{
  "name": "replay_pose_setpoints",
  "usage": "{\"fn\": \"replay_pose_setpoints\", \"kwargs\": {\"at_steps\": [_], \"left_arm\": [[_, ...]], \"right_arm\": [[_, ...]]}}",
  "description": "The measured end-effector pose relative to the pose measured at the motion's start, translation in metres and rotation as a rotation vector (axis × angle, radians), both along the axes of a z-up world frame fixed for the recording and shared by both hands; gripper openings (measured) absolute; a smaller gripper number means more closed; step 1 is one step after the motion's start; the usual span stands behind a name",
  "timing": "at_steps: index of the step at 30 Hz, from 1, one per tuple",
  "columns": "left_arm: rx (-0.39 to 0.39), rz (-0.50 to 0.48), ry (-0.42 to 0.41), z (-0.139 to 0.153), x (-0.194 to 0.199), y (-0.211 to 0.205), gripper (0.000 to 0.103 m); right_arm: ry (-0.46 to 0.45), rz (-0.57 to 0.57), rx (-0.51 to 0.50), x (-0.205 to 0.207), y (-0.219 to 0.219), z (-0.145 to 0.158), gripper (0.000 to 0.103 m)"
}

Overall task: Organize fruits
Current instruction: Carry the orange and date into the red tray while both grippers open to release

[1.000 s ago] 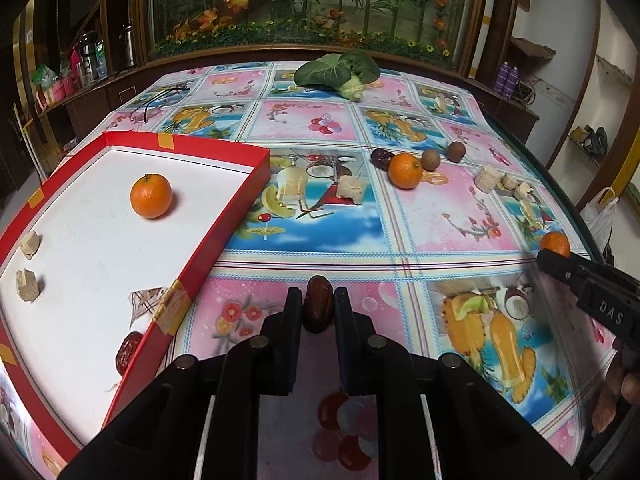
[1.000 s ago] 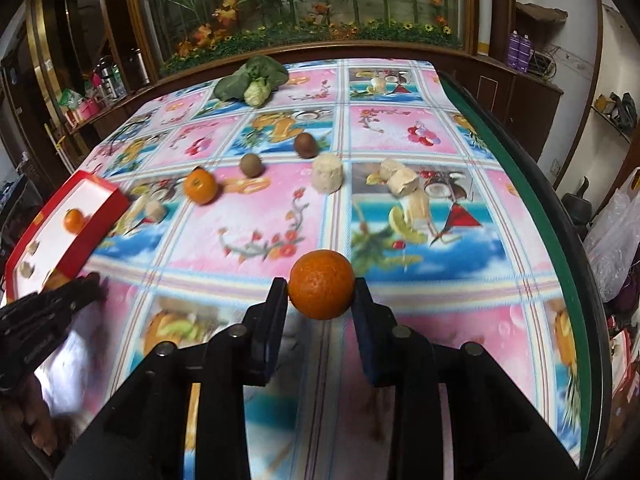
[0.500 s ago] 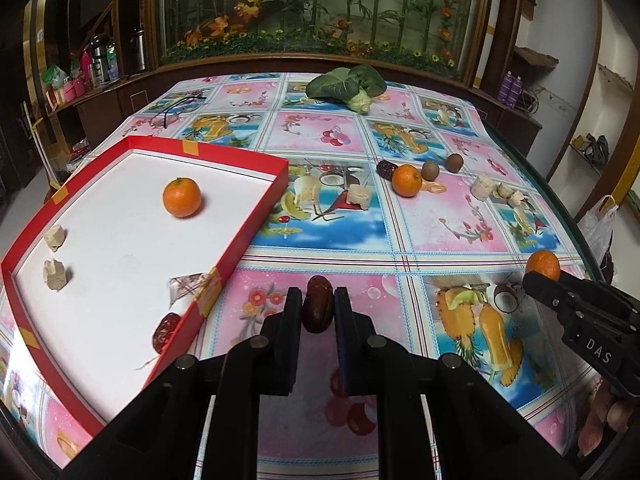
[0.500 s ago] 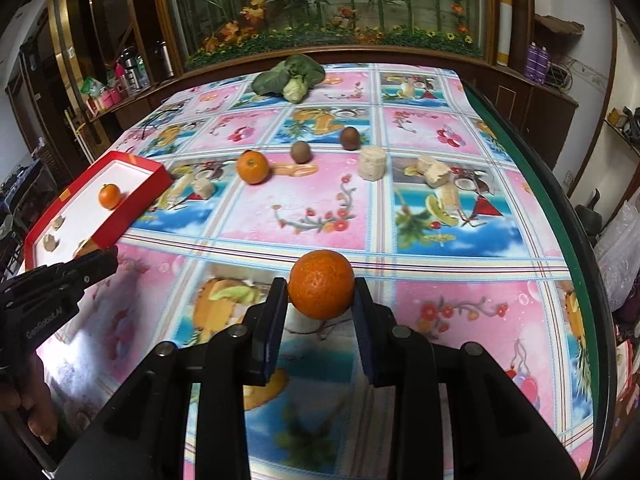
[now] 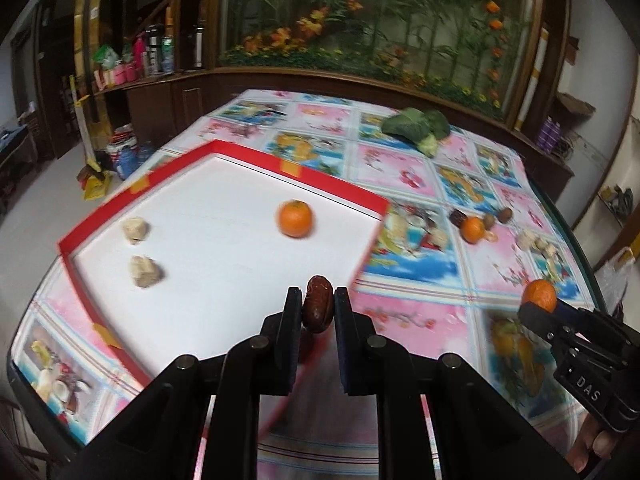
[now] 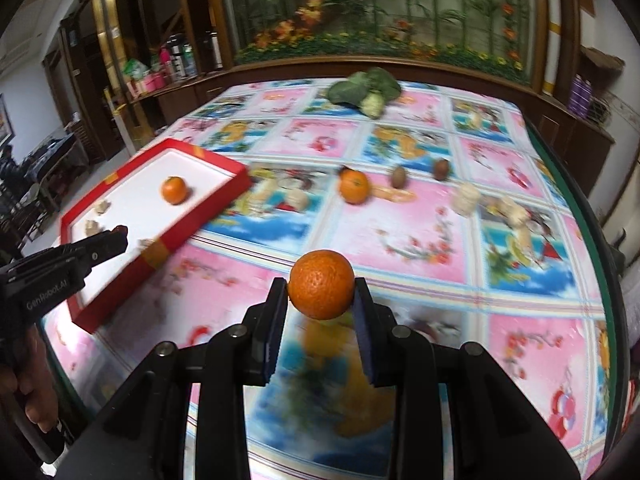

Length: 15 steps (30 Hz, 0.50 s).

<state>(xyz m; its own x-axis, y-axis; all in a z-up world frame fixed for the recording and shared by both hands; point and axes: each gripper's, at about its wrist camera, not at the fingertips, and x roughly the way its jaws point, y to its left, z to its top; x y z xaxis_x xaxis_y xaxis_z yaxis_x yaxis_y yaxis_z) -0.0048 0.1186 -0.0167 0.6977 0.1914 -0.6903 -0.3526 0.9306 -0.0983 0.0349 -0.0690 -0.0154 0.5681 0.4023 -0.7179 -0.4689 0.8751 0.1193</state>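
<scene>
Between left claw (image 5: 317,309) tips, a clamped date (image 5: 317,309) above the tray (image 5: 224,152); right claw (image 6: 321,297) clenched on an orange (image 6: 321,284).

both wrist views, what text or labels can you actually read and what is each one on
"DAS" - white letters on the black body of the right tongs, which hold an orange, seen in the left wrist view.
"GenRobot.AI" - pale letters on the black body of the left tongs, seen in the right wrist view.
Bottles and packets on the sideboard: labels too small and blurred to read.
Fruit-print tablecloth: pictures only, no legible words.
</scene>
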Motion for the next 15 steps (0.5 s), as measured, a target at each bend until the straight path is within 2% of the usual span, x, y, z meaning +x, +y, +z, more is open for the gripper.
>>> {"fn": "replay_pose_setpoints", "kwargs": {"at_steps": [8,15], "left_arm": [[0.003,0.157,0.009,0.004,-0.001,0.068,0.014],[0.023,0.191,0.047,0.003,0.027,0.107,0.014]], "right_arm": [[-0.017,0.13,0.038,0.005,0.058,0.017,0.034],[0.004,0.261,0.063,0.008,0.13,0.017,0.034]]}}
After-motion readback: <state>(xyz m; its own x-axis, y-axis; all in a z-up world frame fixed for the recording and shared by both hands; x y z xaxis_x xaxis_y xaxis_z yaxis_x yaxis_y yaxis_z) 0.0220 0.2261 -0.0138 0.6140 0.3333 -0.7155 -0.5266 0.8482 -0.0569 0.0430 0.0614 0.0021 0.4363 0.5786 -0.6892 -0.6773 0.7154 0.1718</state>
